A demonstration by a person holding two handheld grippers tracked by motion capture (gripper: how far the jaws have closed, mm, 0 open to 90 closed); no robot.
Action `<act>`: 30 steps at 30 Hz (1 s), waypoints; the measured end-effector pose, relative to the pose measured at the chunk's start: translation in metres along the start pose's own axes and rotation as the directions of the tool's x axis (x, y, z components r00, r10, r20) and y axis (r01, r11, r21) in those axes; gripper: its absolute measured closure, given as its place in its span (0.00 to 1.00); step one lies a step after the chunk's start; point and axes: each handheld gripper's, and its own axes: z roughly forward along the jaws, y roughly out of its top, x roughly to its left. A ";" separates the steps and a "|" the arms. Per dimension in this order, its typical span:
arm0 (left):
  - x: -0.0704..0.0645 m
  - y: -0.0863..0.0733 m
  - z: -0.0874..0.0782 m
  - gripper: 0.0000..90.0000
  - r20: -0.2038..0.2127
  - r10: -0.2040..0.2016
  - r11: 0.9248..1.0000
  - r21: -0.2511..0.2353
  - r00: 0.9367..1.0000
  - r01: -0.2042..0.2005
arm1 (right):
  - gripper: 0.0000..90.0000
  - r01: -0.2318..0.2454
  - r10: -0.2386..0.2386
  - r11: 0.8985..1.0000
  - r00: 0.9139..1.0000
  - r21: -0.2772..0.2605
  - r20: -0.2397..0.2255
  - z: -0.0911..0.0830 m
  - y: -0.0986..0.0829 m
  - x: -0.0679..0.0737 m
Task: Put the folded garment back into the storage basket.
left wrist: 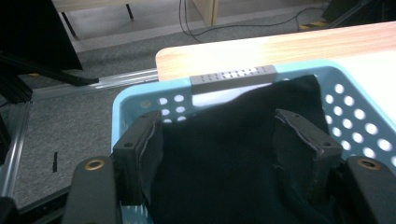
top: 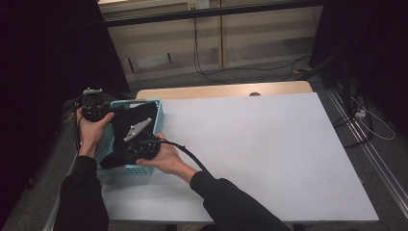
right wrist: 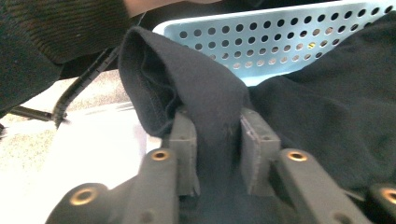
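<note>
So the black garment (top: 137,120) is sitting in the light blue perforated basket (top: 159,111) at the left edge of the table (top: 269,144). It looks soft and floppy, probably light, and it'll sag wherever it's unsupported. The right gripper (right wrist: 218,135) is pinched on a folded hem. The left gripper (left wrist: 224,140) is spread wide with cloth between its jaws. I'd grab bunched folds, not single layers.

Grey carpet floor (top: 269,72), wooden table (top: 226,90), dark curtains (top: 43,48)
</note>
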 end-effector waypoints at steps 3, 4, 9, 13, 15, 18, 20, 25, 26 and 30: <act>-0.003 -0.005 -0.009 0.38 -0.001 0.012 1.000 -0.010 1.000 -0.012 | 0.64 -0.004 0.004 1.000 1.000 -0.011 -0.002 -0.008 -0.001 0.001; -0.004 -0.007 -0.012 0.38 -0.001 0.016 1.000 -0.018 1.000 -0.016 | 0.62 -0.002 0.002 1.000 1.000 -0.015 -0.006 -0.011 -0.002 0.001; -0.009 -0.015 -0.028 0.38 0.011 0.025 0.999 -0.049 1.000 -0.024 | 0.55 -0.014 0.014 0.999 1.000 -0.047 -0.004 -0.028 -0.005 0.000; -0.015 -0.025 -0.038 0.39 0.001 0.029 0.998 -0.053 1.000 -0.029 | 0.54 -0.022 0.022 0.997 1.000 -0.078 -0.001 -0.043 -0.007 0.000; -0.019 -0.031 -0.043 0.40 0.007 0.041 0.998 -0.044 0.999 -0.040 | 0.53 -0.016 0.016 0.996 1.000 -0.084 0.006 -0.050 -0.009 0.002; -0.025 -0.042 -0.052 0.41 0.016 0.067 0.997 -0.026 0.998 -0.067 | 0.53 -0.010 0.011 0.997 1.000 -0.082 0.017 -0.061 -0.017 0.005; -0.026 -0.050 -0.059 0.41 0.017 0.067 0.997 -0.027 0.998 -0.066 | 0.51 -0.005 0.007 0.997 1.000 -0.082 0.025 -0.067 -0.025 0.008; -0.028 -0.072 -0.078 0.43 0.050 0.032 0.997 -0.065 0.998 -0.029 | 0.48 -0.022 0.027 0.995 0.998 -0.096 0.048 -0.085 -0.049 0.013; -0.029 -0.076 -0.081 0.43 0.058 0.027 0.997 -0.070 0.998 -0.023 | 0.47 -0.025 0.031 0.995 0.998 -0.096 0.055 -0.089 -0.053 0.014; -0.032 -0.087 -0.096 0.44 0.078 0.014 0.996 -0.093 0.997 -0.007 | 0.46 -0.034 0.041 0.995 0.996 -0.096 0.076 -0.105 -0.065 0.017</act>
